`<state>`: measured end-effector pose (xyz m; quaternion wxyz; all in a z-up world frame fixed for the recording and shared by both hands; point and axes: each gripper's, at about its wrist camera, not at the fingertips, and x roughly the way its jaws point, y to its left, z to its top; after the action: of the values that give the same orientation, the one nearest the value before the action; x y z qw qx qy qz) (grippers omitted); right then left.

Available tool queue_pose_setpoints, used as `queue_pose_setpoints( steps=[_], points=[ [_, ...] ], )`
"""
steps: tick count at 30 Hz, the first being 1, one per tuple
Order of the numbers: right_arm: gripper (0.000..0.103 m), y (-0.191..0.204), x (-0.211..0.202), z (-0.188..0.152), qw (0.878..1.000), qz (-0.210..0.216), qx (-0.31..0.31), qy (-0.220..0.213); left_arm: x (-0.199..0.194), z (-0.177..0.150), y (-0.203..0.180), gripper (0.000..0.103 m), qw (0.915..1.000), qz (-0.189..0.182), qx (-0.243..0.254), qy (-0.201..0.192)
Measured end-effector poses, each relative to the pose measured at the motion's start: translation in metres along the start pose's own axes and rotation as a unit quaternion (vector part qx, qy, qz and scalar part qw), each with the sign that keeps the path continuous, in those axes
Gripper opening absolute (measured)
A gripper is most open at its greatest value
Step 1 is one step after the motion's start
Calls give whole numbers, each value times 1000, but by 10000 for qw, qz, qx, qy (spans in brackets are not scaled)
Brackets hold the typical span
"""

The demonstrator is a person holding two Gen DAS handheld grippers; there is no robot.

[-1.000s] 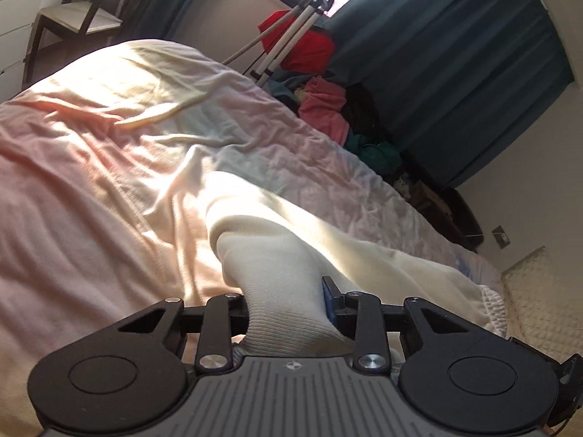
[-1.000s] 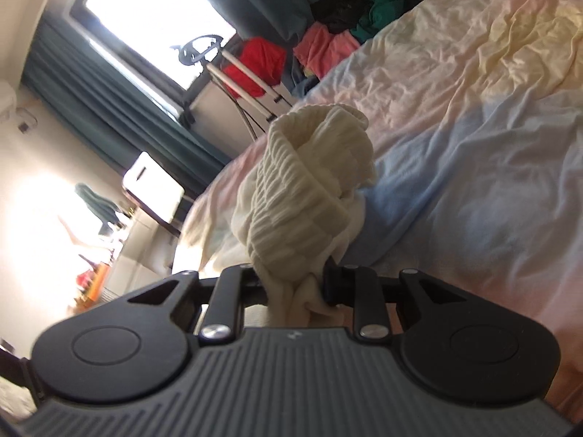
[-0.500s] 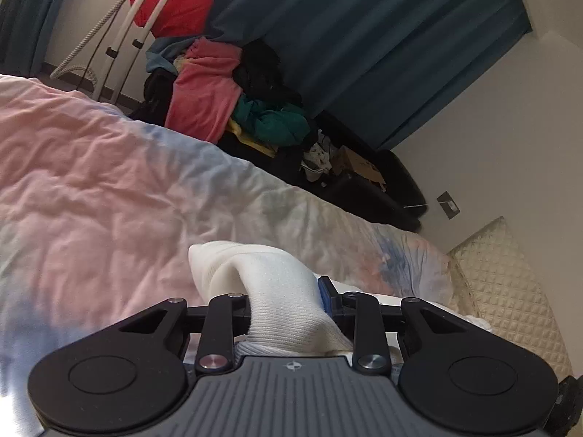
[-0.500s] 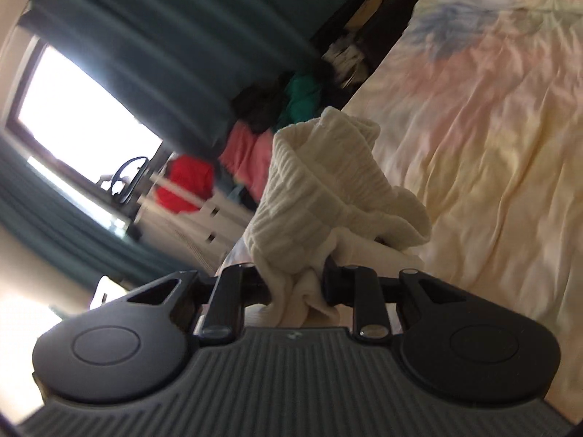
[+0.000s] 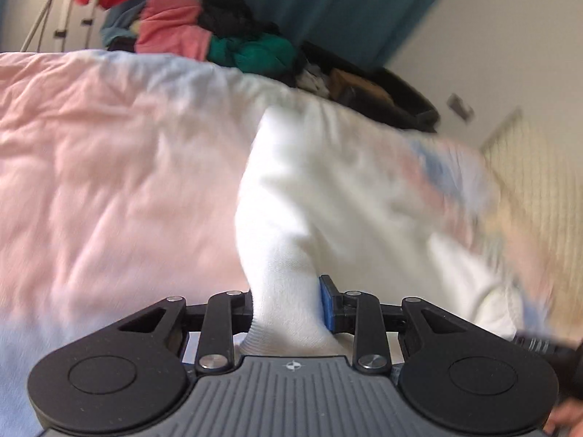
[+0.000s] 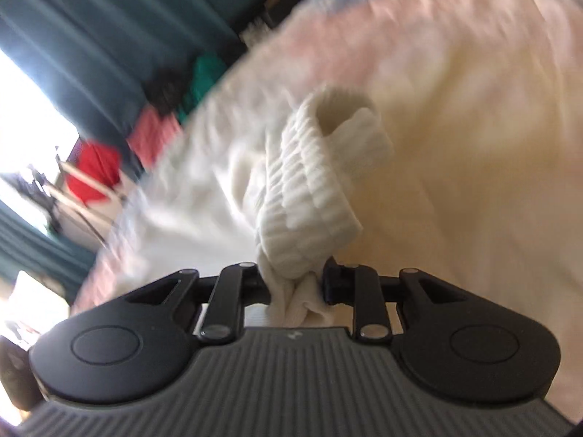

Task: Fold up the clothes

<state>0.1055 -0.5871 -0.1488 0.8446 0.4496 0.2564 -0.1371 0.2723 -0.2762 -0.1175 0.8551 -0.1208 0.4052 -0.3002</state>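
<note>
Both claws, left [image 5: 286,306] and right [image 6: 293,282], apparently pinch white garment [image 5: 291,218].

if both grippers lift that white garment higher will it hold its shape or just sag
Probably sag: the white garment already drapes limply from the left gripper onto the bed. The ribbed part bunches in the right gripper, so it looks soft and stretchy. It seems light, and the knit likely grips rather than slips.

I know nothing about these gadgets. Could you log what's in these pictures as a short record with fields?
Setting: bed with pastel bedspread
Garment: white garment, ribbed cuff
Left gripper: shut on the garment
Right gripper: shut on bunched cloth below the cuff
Background: clothes pile, teal curtains
Image quality: motion-blurred
</note>
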Motion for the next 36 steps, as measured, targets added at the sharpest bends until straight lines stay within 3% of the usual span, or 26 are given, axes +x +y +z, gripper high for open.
queue_pose_setpoints(
  steps=[3,5,7,11,16,20,24,27,28,32,36],
  points=[
    [30,-29,10,-24,9998,-136,80,154,-5,-13,12,35,9998,-153,-23,-154],
    [35,-45,16,-37,9993,-232,155,250,-7,-9,2,39,9998,48,109,-169],
    [37,-40,8,-32,9982,-432,270,318,-18,-1,-13,44,9987,416,264,-118],
    [37,-12,-28,-25,9945,-992,-161,291,-65,6,-46,50,9956,653,647,-188],
    [37,29,-90,-18,9925,-862,-867,-61,-140,5,-88,62,9909,630,1039,-580],
    [37,66,-141,-24,9865,-658,-1470,-291,-197,3,-121,77,9850,610,1361,-873],
    [37,100,-191,-36,9776,-413,-2000,-506,-259,-15,-157,96,9742,733,1806,-1135],
    [37,118,-224,-53,9713,-214,-2261,-701,-300,-32,-174,103,9679,759,1990,-1333],
    [42,122,-233,-59,9692,-159,-2331,-778,-312,-38,-179,103,9668,775,2004,-1386],
    [82,139,-268,-87,9582,12,-2628,-1132,-348,-64,-185,103,9632,829,2056,-1520],
    [88,140,-282,-117,9511,70,-2787,-1333,-377,-91,-185,103,9592,911,2090,-1671]
  ],
)
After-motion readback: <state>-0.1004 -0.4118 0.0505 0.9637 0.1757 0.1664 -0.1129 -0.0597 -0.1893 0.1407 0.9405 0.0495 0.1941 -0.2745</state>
